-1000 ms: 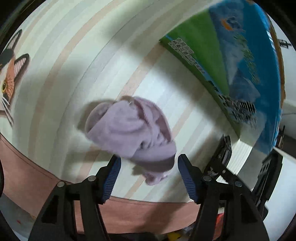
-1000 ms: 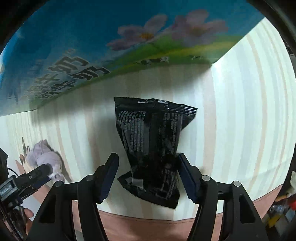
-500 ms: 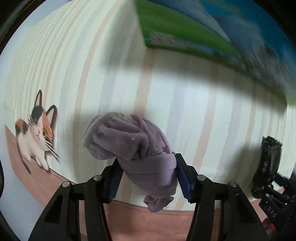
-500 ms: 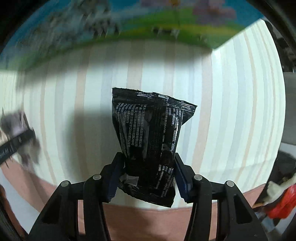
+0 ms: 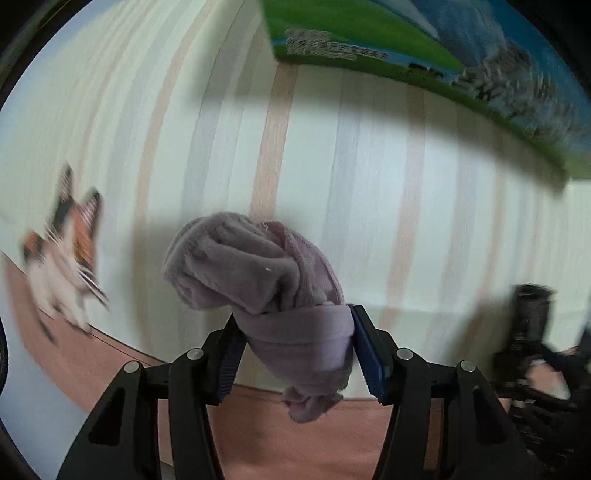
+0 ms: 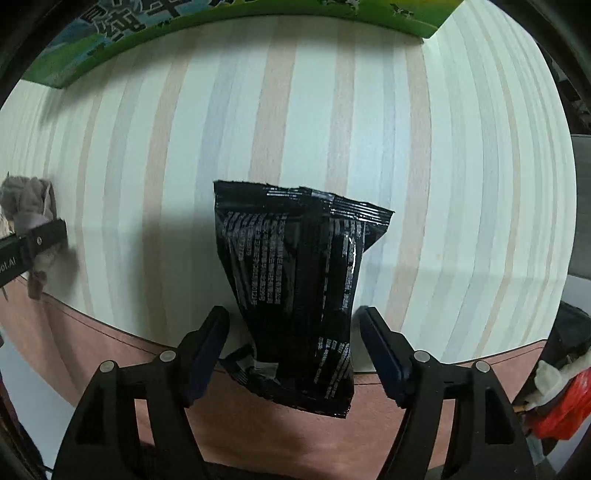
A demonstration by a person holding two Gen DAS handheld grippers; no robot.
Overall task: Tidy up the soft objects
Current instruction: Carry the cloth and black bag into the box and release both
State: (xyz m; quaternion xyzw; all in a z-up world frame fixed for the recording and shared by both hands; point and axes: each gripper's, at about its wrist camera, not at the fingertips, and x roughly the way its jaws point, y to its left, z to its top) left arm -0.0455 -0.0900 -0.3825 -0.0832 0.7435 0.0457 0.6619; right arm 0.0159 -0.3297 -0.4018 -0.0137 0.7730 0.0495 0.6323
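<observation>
Since a second ago left tongs [image 5: 295, 354] clamped the purple sock [image 5: 258, 280], right tongs [image 6: 293, 347] reopened around the black snack packet [image 6: 299, 291] on the striped table [image 6: 443, 166]; nothing sorted yet.

Striped mat [image 6: 461, 184] lies open ahead; the green-and-blue carton [image 6: 122, 40] blocks its far edge.

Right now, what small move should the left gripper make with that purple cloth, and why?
Probably carry it forward toward the green and blue box. The left gripper is clamped on the purple cloth, whose loose end dangles near the striped mat's pink border, so the grasp looks done. The box at the mat's far side seems a likely place for it.
</observation>
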